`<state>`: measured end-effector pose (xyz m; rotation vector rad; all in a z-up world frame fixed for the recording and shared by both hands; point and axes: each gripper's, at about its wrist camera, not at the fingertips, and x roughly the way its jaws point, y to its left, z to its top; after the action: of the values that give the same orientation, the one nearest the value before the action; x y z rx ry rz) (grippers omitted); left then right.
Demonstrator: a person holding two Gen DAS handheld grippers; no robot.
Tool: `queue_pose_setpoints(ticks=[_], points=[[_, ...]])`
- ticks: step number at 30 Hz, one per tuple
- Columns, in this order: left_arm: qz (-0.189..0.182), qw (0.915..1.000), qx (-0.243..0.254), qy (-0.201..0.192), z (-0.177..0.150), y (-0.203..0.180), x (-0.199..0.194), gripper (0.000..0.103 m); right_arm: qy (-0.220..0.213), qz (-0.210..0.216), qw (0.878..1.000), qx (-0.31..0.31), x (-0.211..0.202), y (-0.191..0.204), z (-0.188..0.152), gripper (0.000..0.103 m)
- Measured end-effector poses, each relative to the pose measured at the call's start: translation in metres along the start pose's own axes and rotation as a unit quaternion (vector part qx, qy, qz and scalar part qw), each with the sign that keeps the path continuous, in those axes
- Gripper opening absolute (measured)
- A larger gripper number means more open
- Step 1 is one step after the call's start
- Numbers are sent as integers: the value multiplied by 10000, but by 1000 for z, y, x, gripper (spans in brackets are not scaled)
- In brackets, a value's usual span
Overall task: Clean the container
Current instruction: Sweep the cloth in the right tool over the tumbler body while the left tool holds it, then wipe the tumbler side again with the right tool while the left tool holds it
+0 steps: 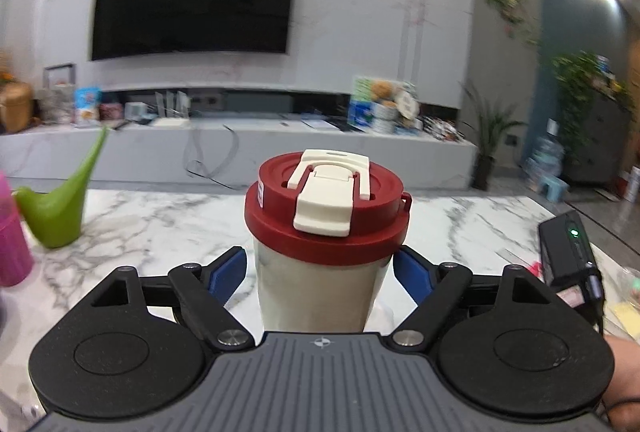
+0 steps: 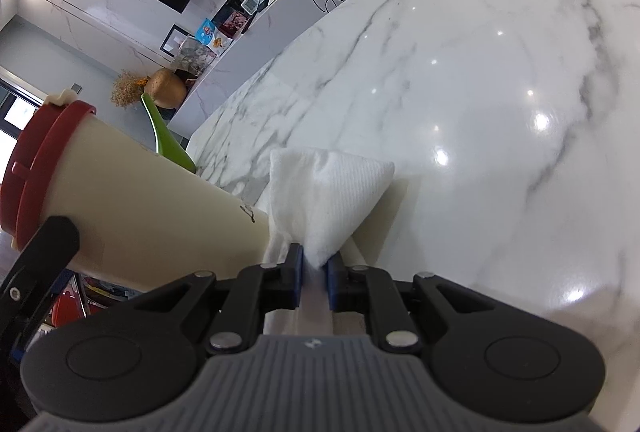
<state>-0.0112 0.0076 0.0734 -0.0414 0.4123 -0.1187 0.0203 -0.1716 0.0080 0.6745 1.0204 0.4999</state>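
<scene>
Table [image 1: 132,216]: white marble with grey veins, glossy; it bears the cup and everything else named here. A smooth top gives a nudged cup little resistance, so I judge sliding likely.
Cup [image 1: 320,288]: the container to clean; cream body, standing upright on the table in the left wrist view. Tall and narrow at the base, it looks easy to tip.
Lid [image 1: 326,208]: red, closed on top of the cup, with a cream flip tab. If the inside is meant to be cleaned, nothing can reach it with the lid on.
Left gripper [image 1: 320,272]: jaws part open on either side of the cup, below the lid. The blue pads [image 1: 228,268] appear to stand just clear of the wall, so the cup seems unheld. A sideways wipe now could push it over or out from between the fingers.
Right gripper [image 2: 314,272]: jaws closed tight on the tissue, just beside the cup's lower end.
Tissue [image 2: 328,192]: white, folded, pinched by one corner, lying near the cup's base. Held by so little, it may crumple or tear free under rubbing.
Watering can [image 1: 60,204]: green, well to the left of the cup; a toppled cup could roll toward it.
</scene>
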Motion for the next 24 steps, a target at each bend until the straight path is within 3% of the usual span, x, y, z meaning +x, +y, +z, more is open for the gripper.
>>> queue_pose_setpoints(ticks=[6,12,16,24], points=[[595,9980,-143,-175,-4,-22,3,81,-11,-8,10000,2,0,3,-1,15],[761,9965,-280,-211,-3,-28,7,79,-20,-17,10000,-1,1,5,-1,15],[595,9978,-169,-235,-5,-19,5,78,-23,-27,10000,-10,3,6,0,15],[-278,9993,235,-95,-1,13,5,77,-322,77,9994,-103,-18,9,14,15]])
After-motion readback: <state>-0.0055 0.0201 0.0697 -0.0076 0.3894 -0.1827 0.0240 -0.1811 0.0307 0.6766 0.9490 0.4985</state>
